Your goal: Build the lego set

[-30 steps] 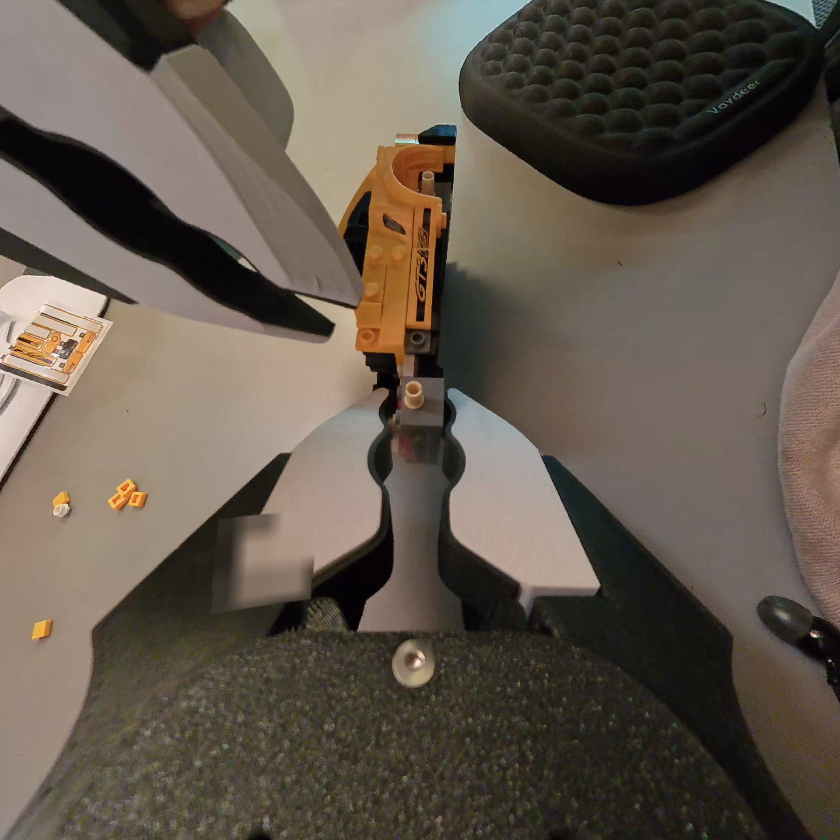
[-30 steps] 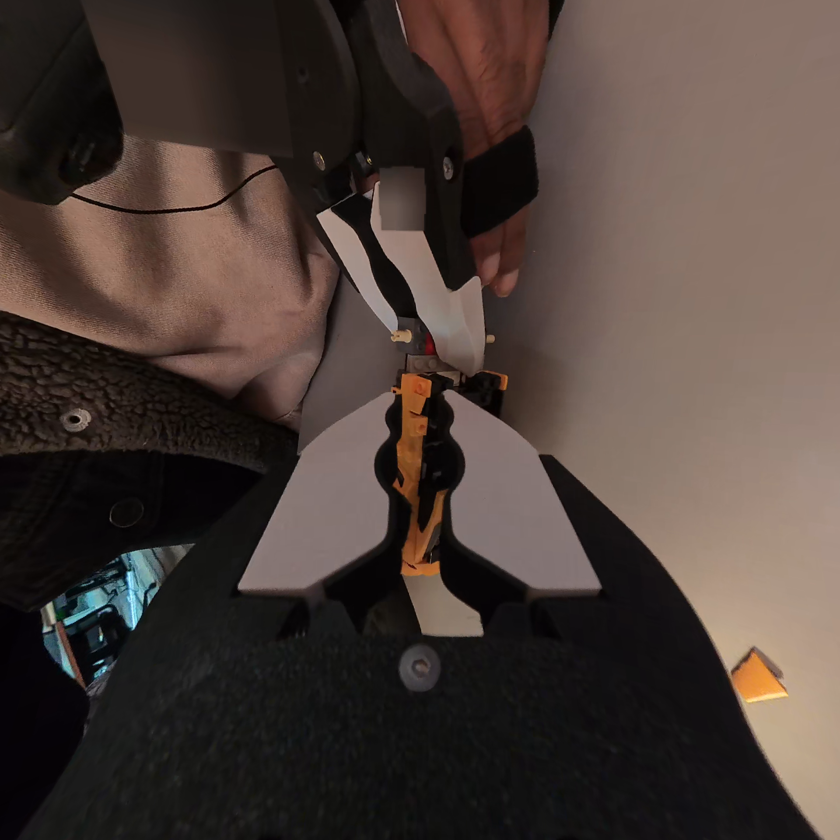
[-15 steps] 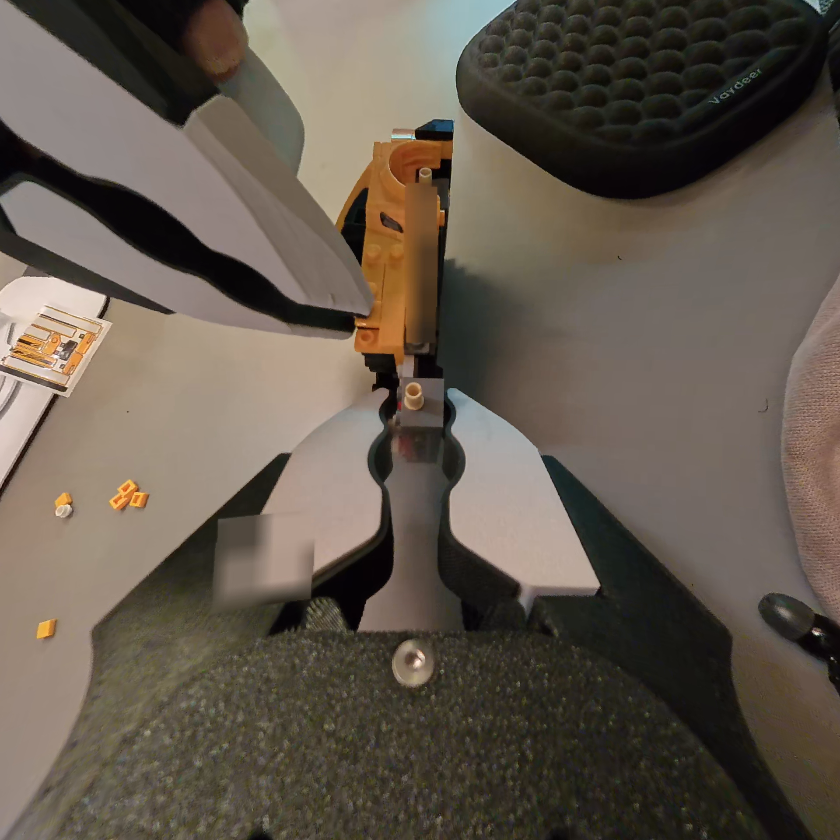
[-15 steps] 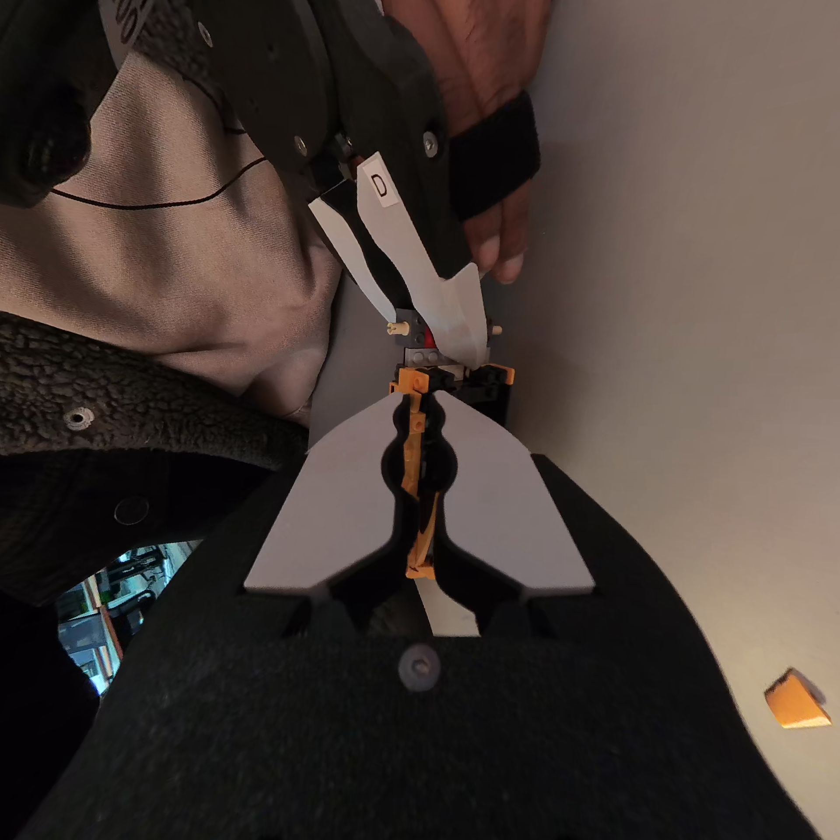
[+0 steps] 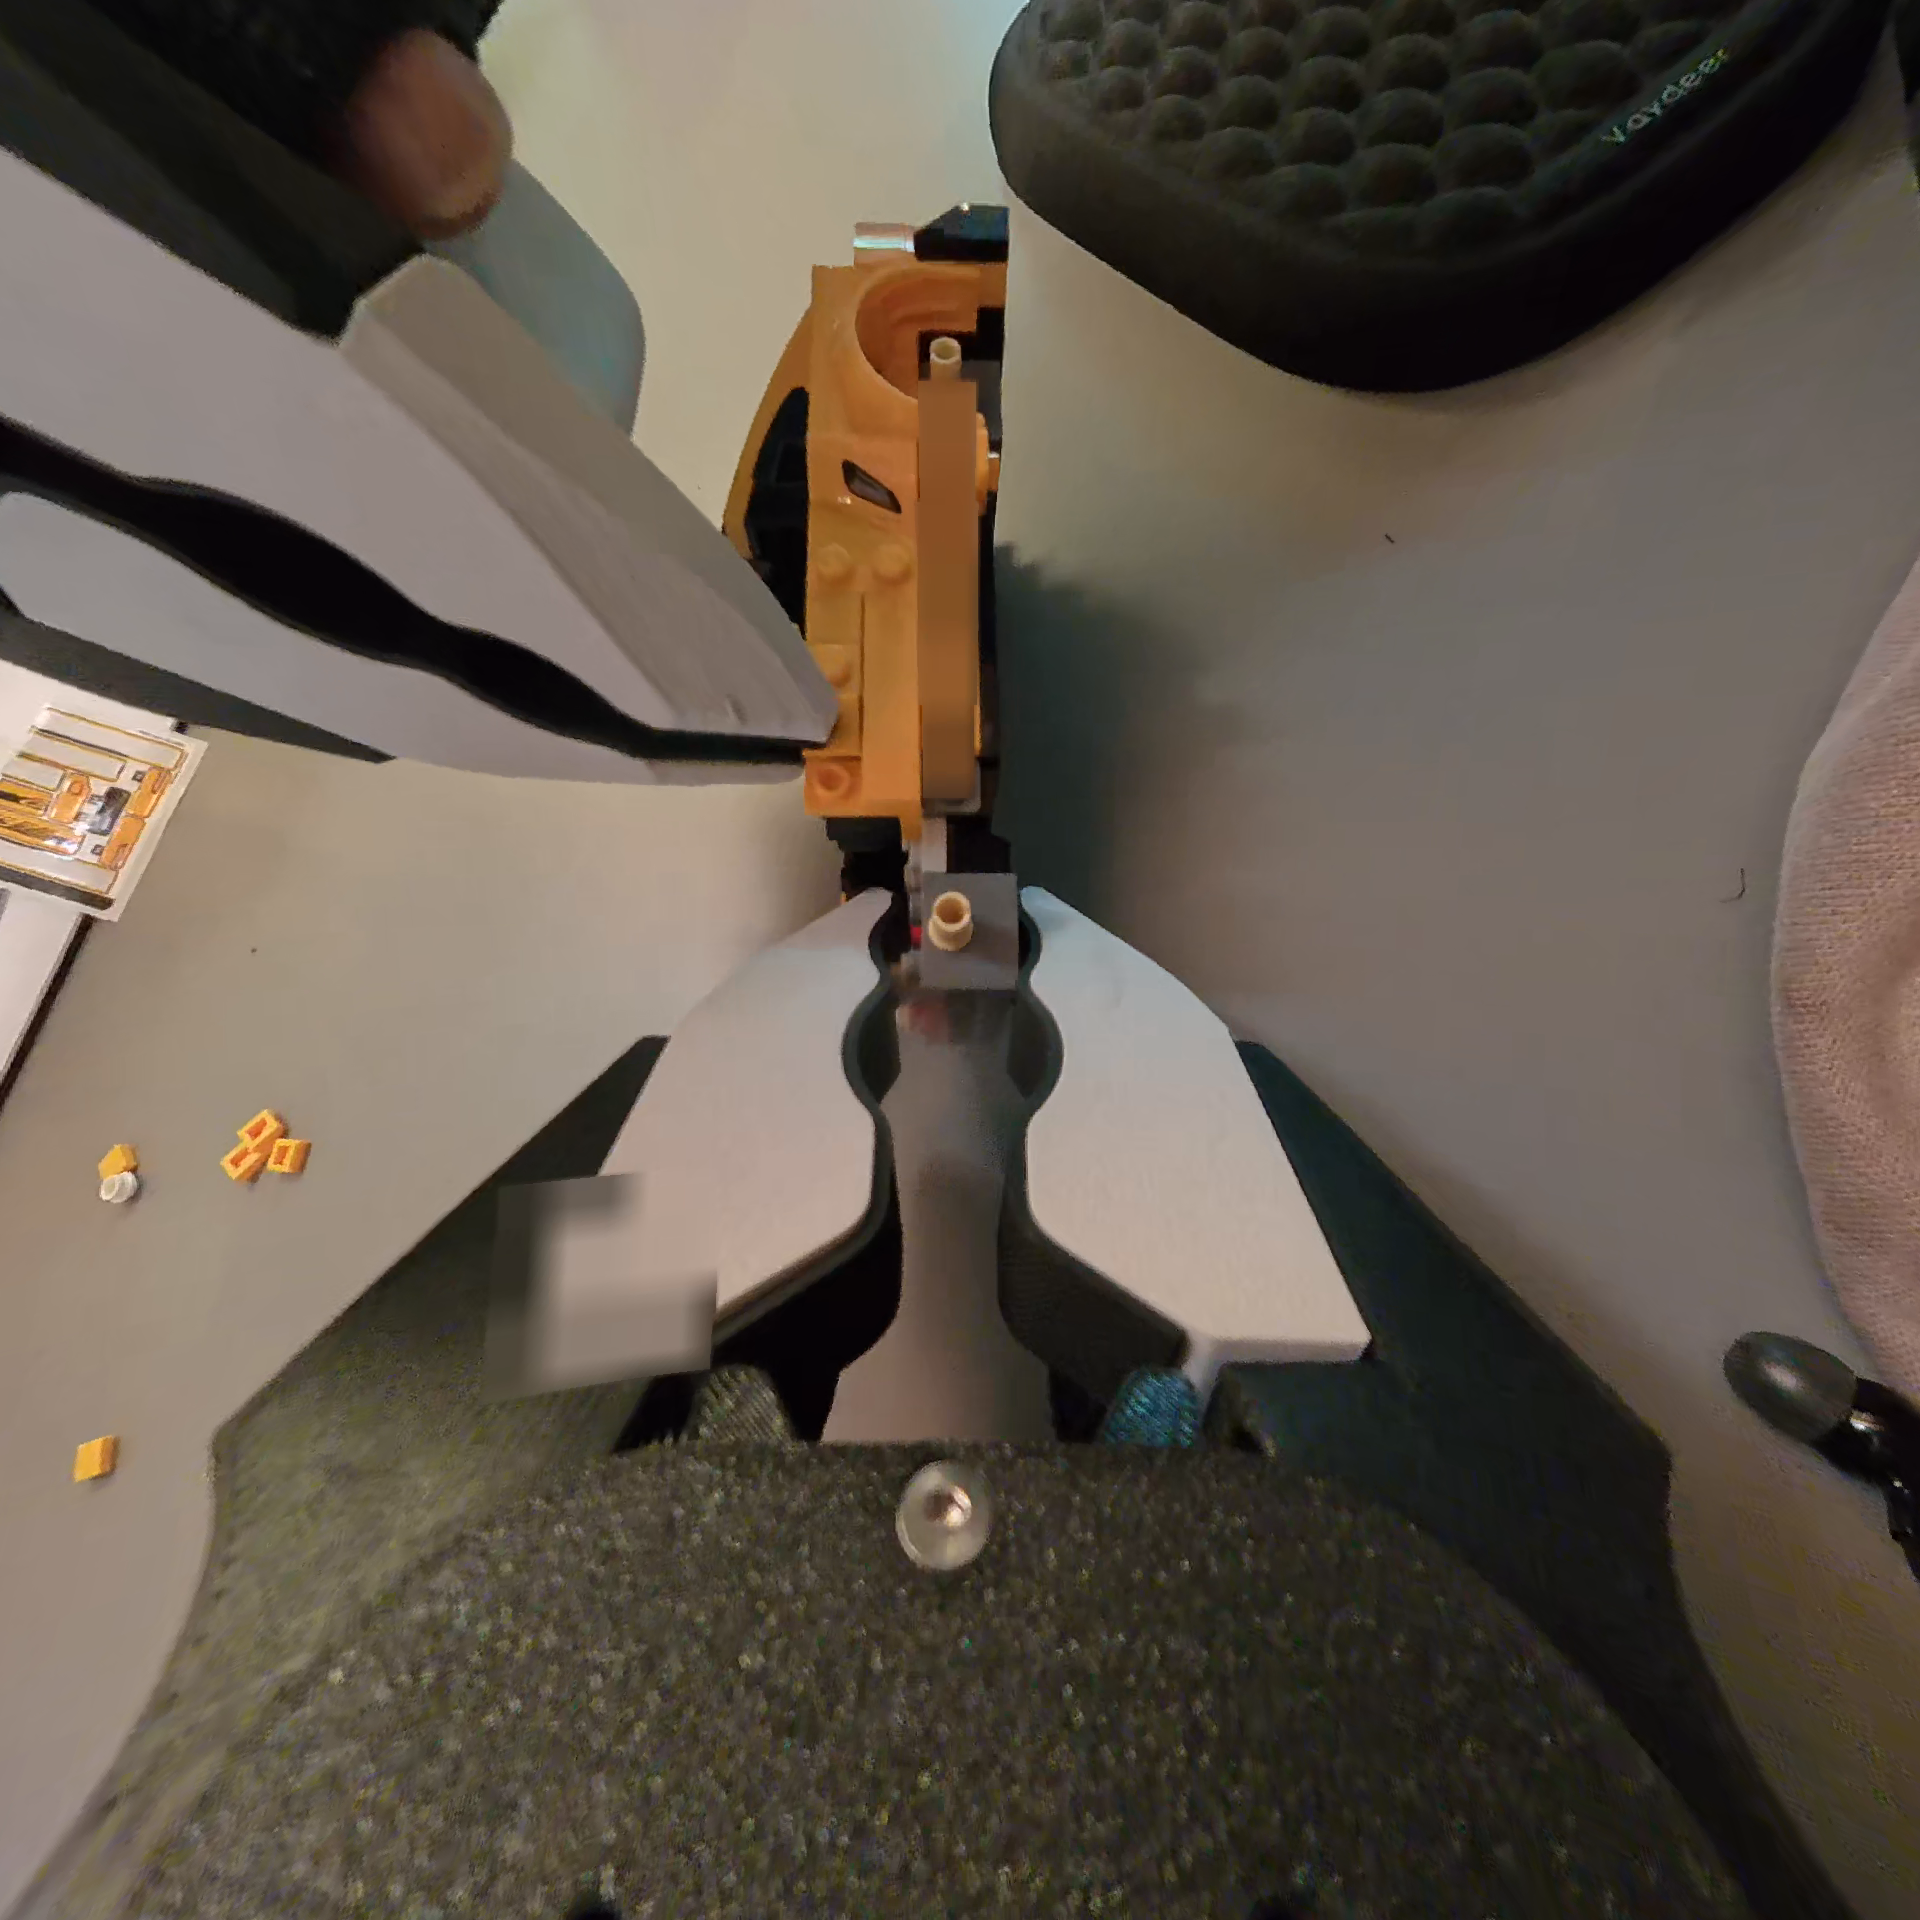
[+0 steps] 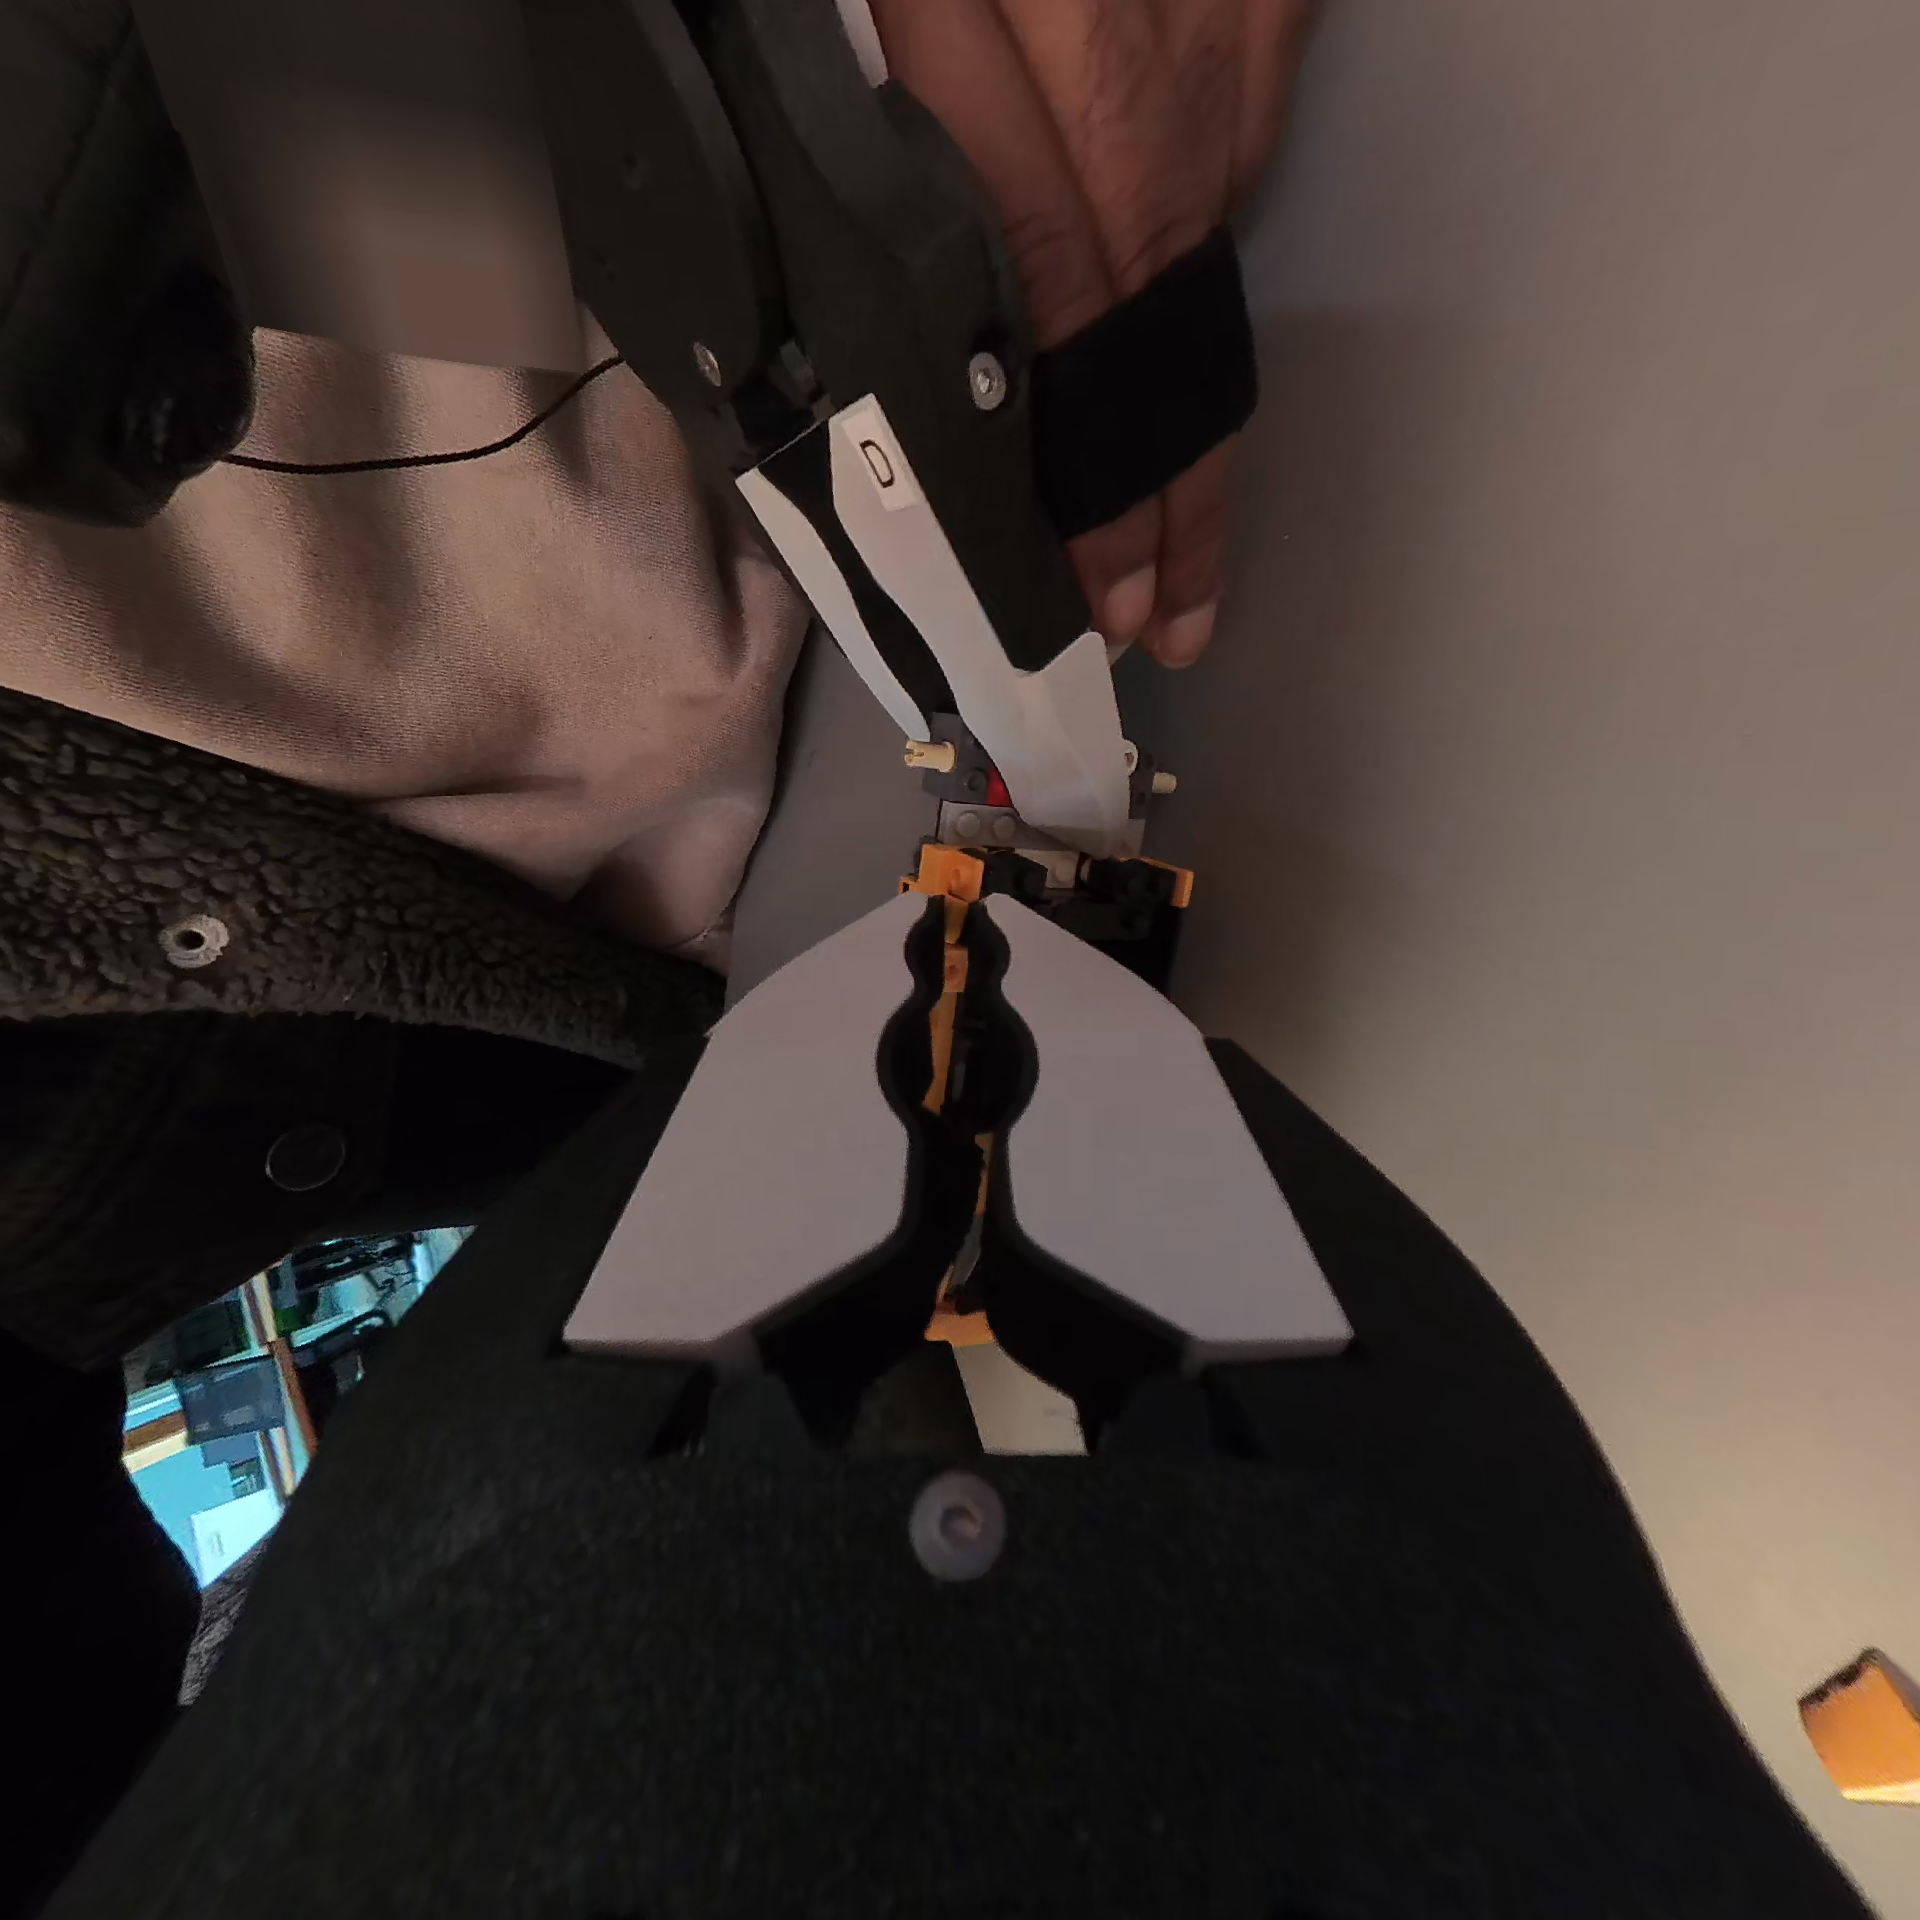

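Observation:
An orange and black brick-built car model (image 5: pixel 883 623) stands on edge on the grey table (image 5: pixel 1403 831). My left gripper (image 5: pixel 961 914) is shut on the grey brick with a tan pin (image 5: pixel 971 940) at the model's near end. The right wrist view shows it (image 6: pixel 1008 779) gripping that grey end from above. My right gripper (image 6: pixel 961 904) has its tips pressed on a thin orange edge of the model (image 6: pixel 940 868). In the left wrist view it (image 5: pixel 810 743) comes in from the upper left and meets the model's studded orange side.
A black honeycomb cushion (image 5: pixel 1403 156) lies at the far right. Several small orange bricks (image 5: pixel 260 1143) and a sticker sheet (image 5: pixel 83 810) lie at the left. An orange wedge (image 6: pixel 1860 1756) lies on the table. A person's beige shirt (image 6: pixel 416 675) is close by. Spacing between my two grippers at the tips: around 4 cm.
My right gripper has moved in against the model's orange side, and its jaws have narrowed onto the thin orange edge. My left gripper has kept its hold on the grey end.

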